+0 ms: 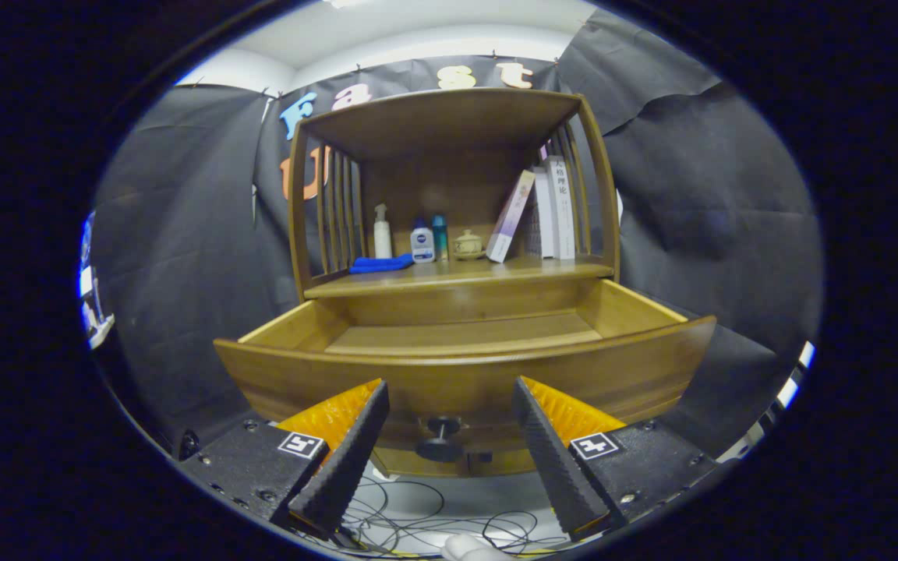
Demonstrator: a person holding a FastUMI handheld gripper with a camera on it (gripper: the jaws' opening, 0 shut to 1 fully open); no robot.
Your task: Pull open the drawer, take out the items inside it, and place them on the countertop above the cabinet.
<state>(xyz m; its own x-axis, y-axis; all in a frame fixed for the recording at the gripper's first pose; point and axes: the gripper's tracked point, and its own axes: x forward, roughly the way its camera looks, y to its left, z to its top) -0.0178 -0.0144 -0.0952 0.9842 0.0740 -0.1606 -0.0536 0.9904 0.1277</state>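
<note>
The wide wooden drawer (464, 374) stands pulled out of the wooden cabinet (449, 195), its long axis running from nine o'clock to three o'clock across the view and its curved front panel facing the tool (449, 452). The visible part of the drawer floor is bare wood. A small dark round knob (440, 440) juts from the middle of the front panel toward six o'clock, sitting between the two fingers but touched by neither. The tool is spread wide apart and grips nothing, its fingers reaching up to the lower edge of the drawer front. Above the drawer, at twelve o'clock, the wooden counter (496, 273) of the cabinet carries a folded blue cloth (380, 264) at its nine o'clock end, then a white spray bottle (382, 232), a white bottle with a blue cap (422, 241), a slim teal bottle (440, 238), and a small cream lidded pot (468, 245). Toward three o'clock a pale book (511, 216) leans against several upright white books (556, 206). Loose dark cables (418, 522) lie on the pale floor under the fingers at six o'clock.
</note>
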